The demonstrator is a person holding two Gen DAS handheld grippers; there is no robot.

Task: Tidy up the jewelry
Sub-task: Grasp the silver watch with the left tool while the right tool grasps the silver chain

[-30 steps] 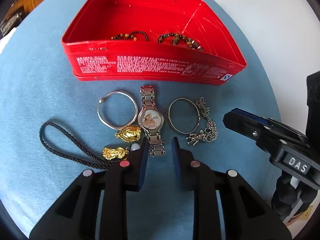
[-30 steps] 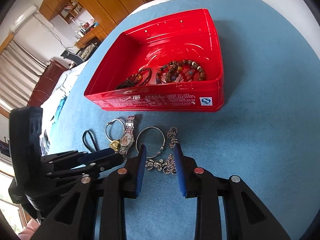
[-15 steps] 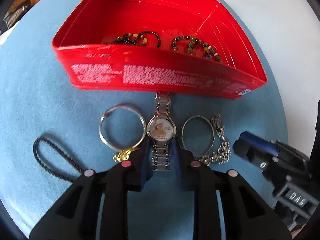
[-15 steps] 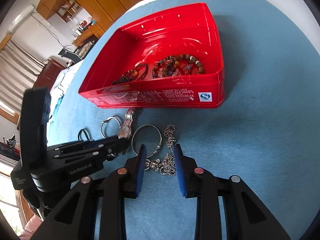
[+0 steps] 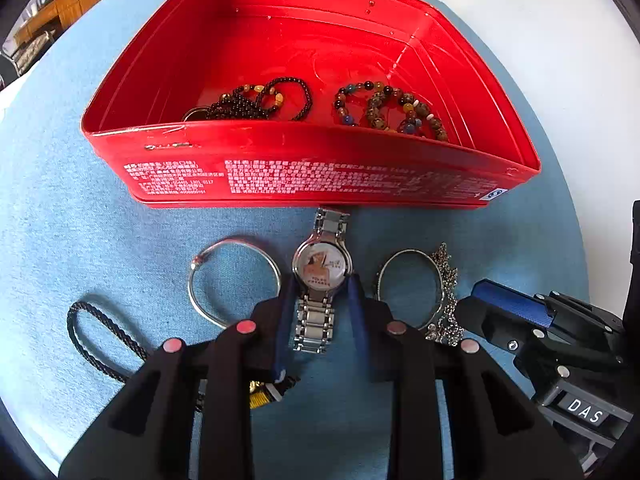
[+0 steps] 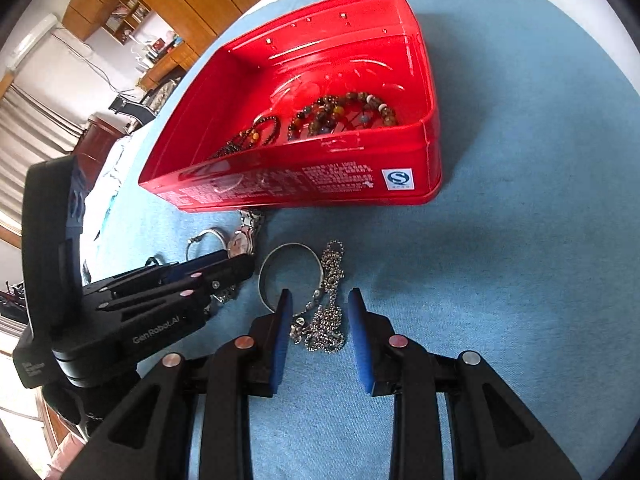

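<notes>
A red tin box [image 5: 304,168] [image 6: 320,184] on the blue cloth holds two beaded bracelets [image 5: 384,108]. In front of it lie a silver bangle [image 5: 234,280], a steel wristwatch [image 5: 320,276], a second bangle [image 5: 408,286] [image 6: 288,272] and a silver chain [image 5: 446,296] [image 6: 326,320]. My left gripper [image 5: 320,292] is open, its fingers either side of the watch band. My right gripper [image 6: 318,308] is open, its fingers straddling the chain and the bangle's near edge.
A black braided cord [image 5: 100,336] lies at the left on the cloth. A gold charm [image 5: 262,394] peeks out under my left finger. The cloth's edge and white surface [image 5: 560,60] lie to the right. Furniture [image 6: 80,80] stands beyond the table.
My left gripper has moved forward and down over the watch, now straddling its band. My right gripper has moved forward over the chain. Both stay open.
</notes>
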